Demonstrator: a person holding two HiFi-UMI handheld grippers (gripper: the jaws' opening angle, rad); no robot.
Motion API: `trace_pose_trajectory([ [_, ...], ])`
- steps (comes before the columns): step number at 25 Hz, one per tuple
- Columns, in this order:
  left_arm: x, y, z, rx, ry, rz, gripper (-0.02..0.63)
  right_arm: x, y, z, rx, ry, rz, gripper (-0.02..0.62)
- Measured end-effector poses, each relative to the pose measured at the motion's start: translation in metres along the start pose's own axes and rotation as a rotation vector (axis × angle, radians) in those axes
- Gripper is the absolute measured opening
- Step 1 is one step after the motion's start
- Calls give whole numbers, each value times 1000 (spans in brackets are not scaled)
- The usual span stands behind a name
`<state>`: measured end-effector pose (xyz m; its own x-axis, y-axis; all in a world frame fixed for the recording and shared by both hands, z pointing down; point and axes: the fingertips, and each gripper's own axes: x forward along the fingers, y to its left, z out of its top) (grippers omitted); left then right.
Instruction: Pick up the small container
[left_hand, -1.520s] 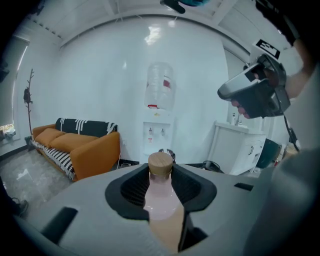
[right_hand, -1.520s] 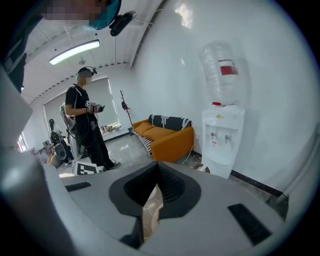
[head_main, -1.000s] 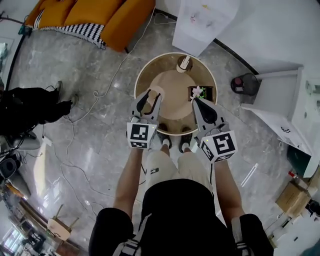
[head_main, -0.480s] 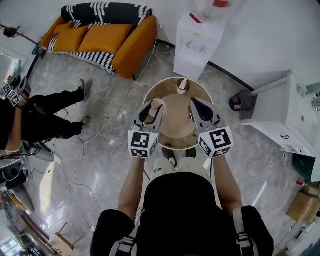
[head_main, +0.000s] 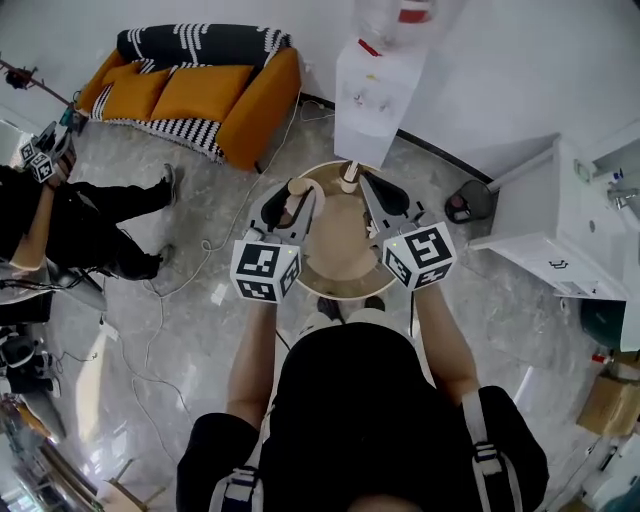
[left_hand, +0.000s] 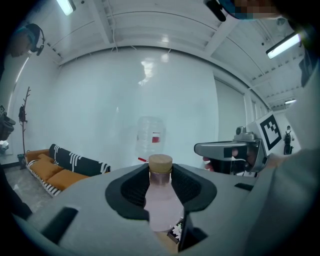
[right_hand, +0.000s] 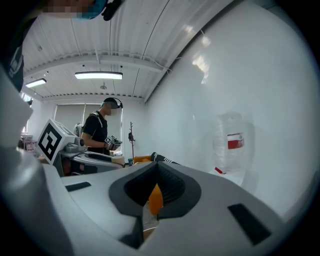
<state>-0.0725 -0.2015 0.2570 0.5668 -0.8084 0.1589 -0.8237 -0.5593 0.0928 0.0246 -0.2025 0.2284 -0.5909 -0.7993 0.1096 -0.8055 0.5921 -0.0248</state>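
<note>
The small container (left_hand: 161, 200) is a frosted pinkish bottle with a cork lid. It stands upright between the jaws of my left gripper (left_hand: 161, 172), which is shut on its body. In the head view the left gripper (head_main: 289, 193) holds the bottle's cork lid (head_main: 297, 187) up above the round wooden table (head_main: 330, 290). My right gripper (head_main: 366, 183) hovers beside it over the table. In the right gripper view the right gripper (right_hand: 157, 170) has its pads together and holds nothing; only an orange sliver shows through the slit.
A second cork-topped bottle (head_main: 348, 177) stands at the table's far edge. Behind the table is a white water dispenser (head_main: 375, 85), with an orange sofa (head_main: 200, 95) to the left. A person (head_main: 60, 220) sits at left. A dark bin (head_main: 467, 205) and a white cabinet (head_main: 570, 230) stand at right.
Both grippers have risen from the tabletop toward the camera, the left one carrying the bottle up. The head view has tilted forward, so more of the room's far side shows.
</note>
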Motion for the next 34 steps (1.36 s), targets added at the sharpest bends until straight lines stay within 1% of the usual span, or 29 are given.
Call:
trace_pose_trajectory([
  [4,-5,-4,18,10,-11,-9,140,-2,5,11,-3,-7,13,3],
  [8,-10,-4,27,19,-14,-15,140,-1,9,17,-9,-12,16,3],
  [18,-12,-8,31,25,-19,-16,140,-4,9,13,-16,23,11,3],
  [34,-16,-13,28,34,-19,-19,140,-11,18,20,-46,20,25,3],
])
